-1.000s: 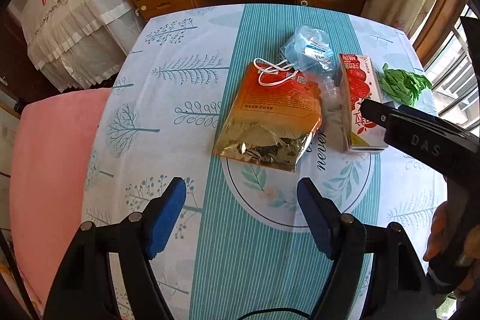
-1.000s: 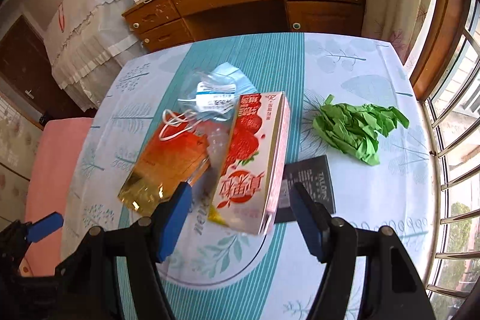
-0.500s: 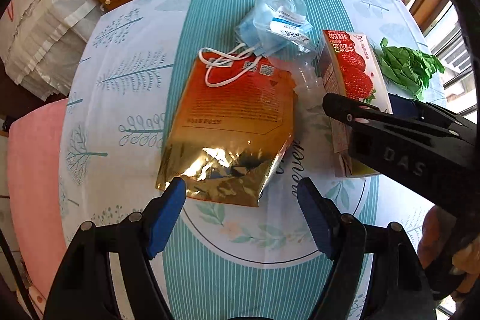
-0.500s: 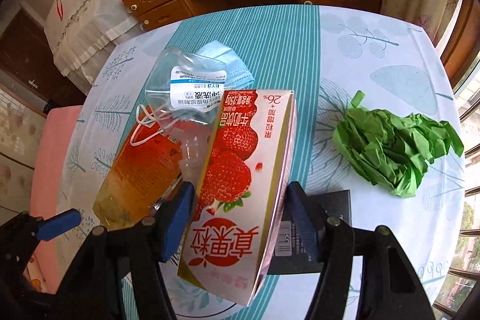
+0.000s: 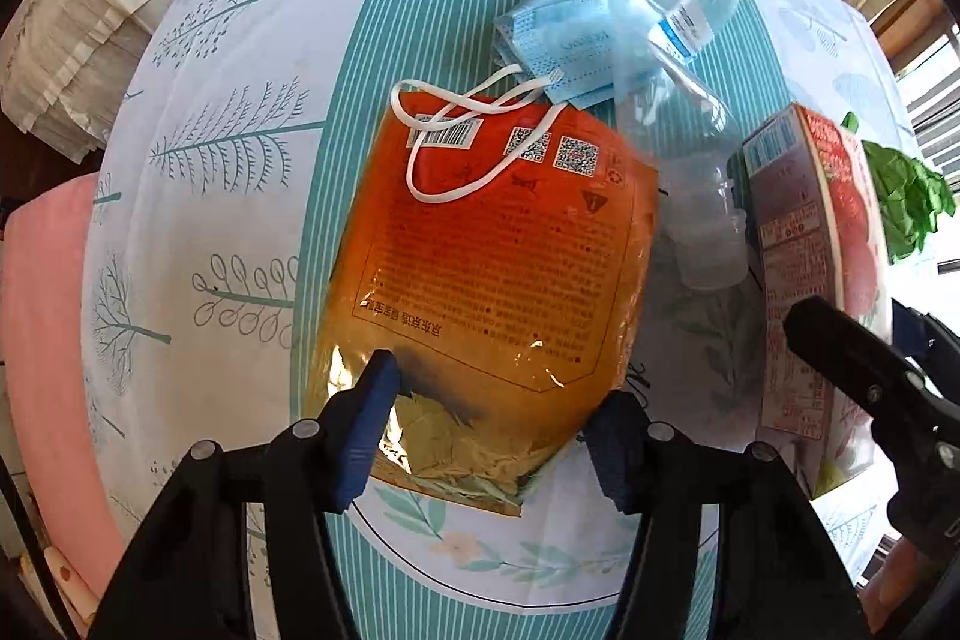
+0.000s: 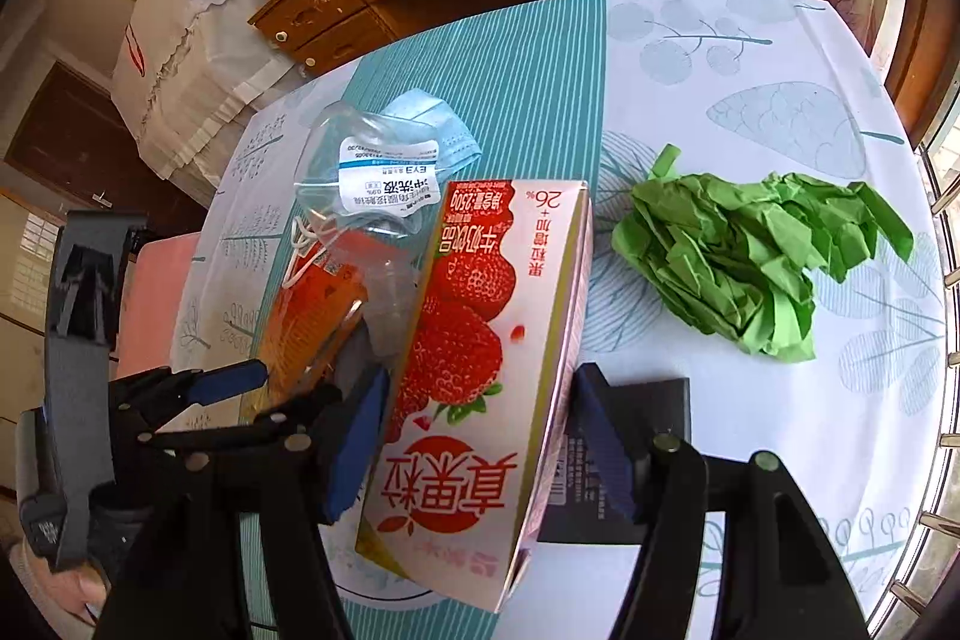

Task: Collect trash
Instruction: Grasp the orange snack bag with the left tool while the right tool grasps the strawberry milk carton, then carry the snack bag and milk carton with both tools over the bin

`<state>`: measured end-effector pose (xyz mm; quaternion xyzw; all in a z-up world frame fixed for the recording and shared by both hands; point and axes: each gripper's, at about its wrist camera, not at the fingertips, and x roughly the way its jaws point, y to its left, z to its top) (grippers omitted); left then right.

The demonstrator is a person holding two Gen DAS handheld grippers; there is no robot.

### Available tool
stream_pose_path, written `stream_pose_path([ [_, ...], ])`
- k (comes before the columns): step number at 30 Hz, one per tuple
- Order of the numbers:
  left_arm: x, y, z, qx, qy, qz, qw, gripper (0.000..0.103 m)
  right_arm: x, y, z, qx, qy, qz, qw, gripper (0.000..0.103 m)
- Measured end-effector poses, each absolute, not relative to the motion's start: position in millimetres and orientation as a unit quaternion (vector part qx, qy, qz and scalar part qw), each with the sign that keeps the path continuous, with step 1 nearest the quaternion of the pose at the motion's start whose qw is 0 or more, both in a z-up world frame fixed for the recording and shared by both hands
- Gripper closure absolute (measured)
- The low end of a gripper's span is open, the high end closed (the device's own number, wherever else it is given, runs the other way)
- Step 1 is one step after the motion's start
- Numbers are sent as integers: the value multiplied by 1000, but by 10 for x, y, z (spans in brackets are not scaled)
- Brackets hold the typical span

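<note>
On the tree-print tablecloth (image 5: pixel 198 196) the trash sits bunched in one heap, which is probably why both grippers can work it at once. Left gripper (image 5: pixel 489 427) points straight down over the near end of the orange foil pouch (image 5: pixel 498 256). Its jaws have just been closing and the pouch's crinkled gold end is between the blue pads; the left pad looks like it's on the foil, the right one is at the pouch's edge, but I wouldn't call it a firm pinch yet.

Right gripper (image 6: pixel 474 445) straddles the strawberry milk carton (image 6: pixel 480 340), which lies on its side; the pads sit either side with a sliver of gap, so jaws apart, nothing clamped. My guess is it's lining up across the carton's narrow width.

Other stuff: a blue face mask (image 5: pixel 555 40) whose white ear loops drape over the pouch, a squashed clear plastic bottle (image 6: pixel 366 178), a crumpled green paper wad (image 6: pixel 750 262) off alone, and a small black box (image 6: pixel 630 460) beside the carton.

Readable bits: the carton shows "26%" and "250g" plus big Chinese characters, upside down from here. The pouch has a barcode and two QR codes; its fine print is too small. The bottle label shows "0.9%".
</note>
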<state>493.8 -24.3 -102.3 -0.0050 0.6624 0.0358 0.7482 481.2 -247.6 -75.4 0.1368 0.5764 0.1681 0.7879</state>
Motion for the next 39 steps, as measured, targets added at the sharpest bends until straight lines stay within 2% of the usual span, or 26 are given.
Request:
stream_pose_path([
  [1, 4924, -220, -991, -12, 659, 28, 751, 70, 4801, -2484, -751, 137, 576, 170, 788, 39],
  [2, 4914, -206, -960, -14, 658, 24, 753, 78, 4786, -2483, -744, 137, 575, 172, 788, 39],
  [5, 4856, -164, -859, -17, 647, 27, 762, 89, 4747, -2481, -706, 139, 572, 175, 789, 39],
  [7, 4788, -130, -792, -29, 643, 27, 765, 92, 4716, -2486, -645, 142, 567, 179, 792, 39],
  [21, 3754, 183, -107, -142, 605, -2, 783, 95, 4050, -2475, -175, 155, 548, 210, 794, 40],
  [30, 2898, 263, 136, -135, 595, -35, 792, 94, 3240, -2286, 11, 150, 556, 220, 787, 40],
  [39, 1851, 410, 353, -84, 572, -110, 808, 94, 2069, -1850, 193, 144, 543, 185, 806, 39],
])
